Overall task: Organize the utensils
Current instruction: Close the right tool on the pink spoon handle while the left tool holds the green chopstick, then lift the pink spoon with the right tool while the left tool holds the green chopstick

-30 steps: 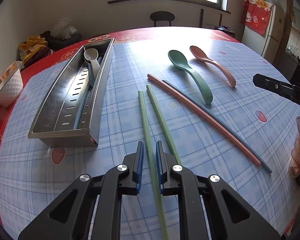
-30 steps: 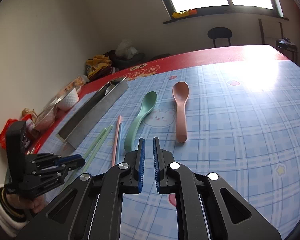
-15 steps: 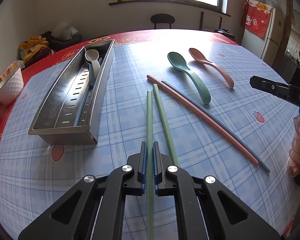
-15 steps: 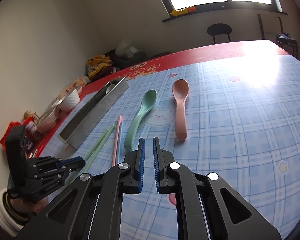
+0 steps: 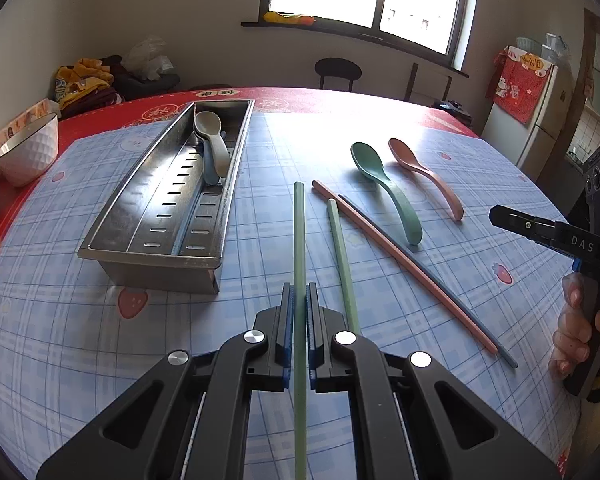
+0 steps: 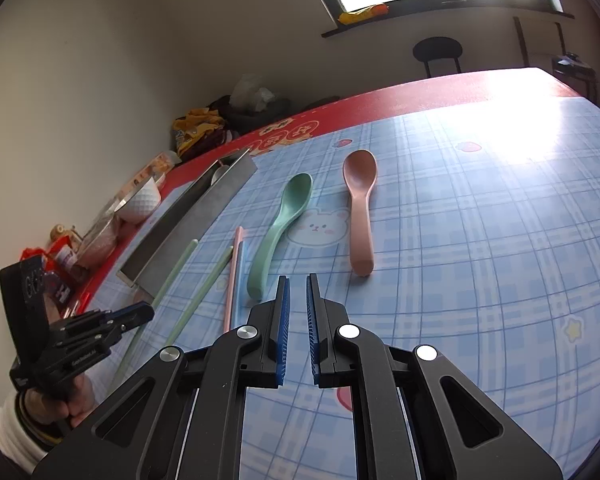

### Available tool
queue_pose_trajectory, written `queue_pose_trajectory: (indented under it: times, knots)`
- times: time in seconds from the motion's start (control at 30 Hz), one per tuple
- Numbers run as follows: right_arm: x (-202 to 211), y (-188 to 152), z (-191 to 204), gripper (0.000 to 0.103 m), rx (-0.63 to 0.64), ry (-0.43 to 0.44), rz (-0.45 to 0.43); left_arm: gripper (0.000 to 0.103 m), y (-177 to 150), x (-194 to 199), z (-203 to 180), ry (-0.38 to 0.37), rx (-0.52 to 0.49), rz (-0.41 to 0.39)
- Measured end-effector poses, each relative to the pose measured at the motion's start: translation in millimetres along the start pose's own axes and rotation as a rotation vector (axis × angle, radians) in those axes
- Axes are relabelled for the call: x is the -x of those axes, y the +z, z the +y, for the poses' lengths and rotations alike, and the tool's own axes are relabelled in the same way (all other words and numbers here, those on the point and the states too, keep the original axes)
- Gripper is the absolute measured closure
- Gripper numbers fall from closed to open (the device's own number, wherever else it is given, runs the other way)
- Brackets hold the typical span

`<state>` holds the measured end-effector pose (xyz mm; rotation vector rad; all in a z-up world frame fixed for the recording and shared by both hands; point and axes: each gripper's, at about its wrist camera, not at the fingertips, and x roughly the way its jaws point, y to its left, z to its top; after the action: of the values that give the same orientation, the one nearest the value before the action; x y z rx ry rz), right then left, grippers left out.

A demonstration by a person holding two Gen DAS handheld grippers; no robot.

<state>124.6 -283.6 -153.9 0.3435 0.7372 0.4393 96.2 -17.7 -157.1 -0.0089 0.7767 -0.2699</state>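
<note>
Our left gripper (image 5: 299, 300) clamps one long pale-green plastic chopstick (image 5: 299, 240) between its blue pads, the stick running forward past the fingertips. Our right gripper (image 6: 298, 284) hovers nearly closed, holding nothing.

White bowl (image 5: 27, 148), black stool (image 5: 337, 70)

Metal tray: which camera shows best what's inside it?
Left wrist: it looks down into the metal tray, showing a grey spoon on the slotted floor. Right wrist sees mainly the tray's outer wall, with just a sliver of the spoon.
</note>
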Motion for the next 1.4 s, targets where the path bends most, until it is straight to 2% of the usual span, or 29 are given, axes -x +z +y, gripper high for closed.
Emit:
queue_pose_trajectory:
  times: [0.23, 0.33, 0.57, 0.7, 0.83, 1.2, 1.33, 1.4]
  knots:
    - [-4, 0, 3, 0.094, 0.014, -0.03, 0.017, 0.097, 0, 11, 8, -0.008, 0.036, -0.053]
    - [-4, 2, 12, 0.094, 0.044, -0.105, 0.008, 0.097, 0, 13, 6, -0.011, 0.033, -0.063]
    - [-11, 24, 34, 0.093, 0.172, -0.187, 0.04, 0.097, -1, 15, 6, -0.019, 0.031, -0.076]
    - [-29, 43, 26, 0.086, 0.18, -0.254, 0.051, 0.097, -1, 16, 7, -0.024, 0.039, -0.077]
    - [-54, 56, 8, 0.085, 0.148, -0.305, 0.083, 0.097, -1, 16, 8, -0.025, 0.043, -0.079]
    - [-97, 62, -6, 0.085, 0.124, -0.338, 0.185, 0.097, 0, 16, 7, -0.02, 0.036, -0.078]
    - [-101, 62, -5, 0.085, 0.137, -0.337, 0.189, 0.097, 0, 16, 7, -0.018, 0.035, -0.078]
    - [-101, 62, -5, 0.088, 0.13, -0.346, 0.185, 0.097, 0, 16, 7, -0.017, 0.036, -0.08]
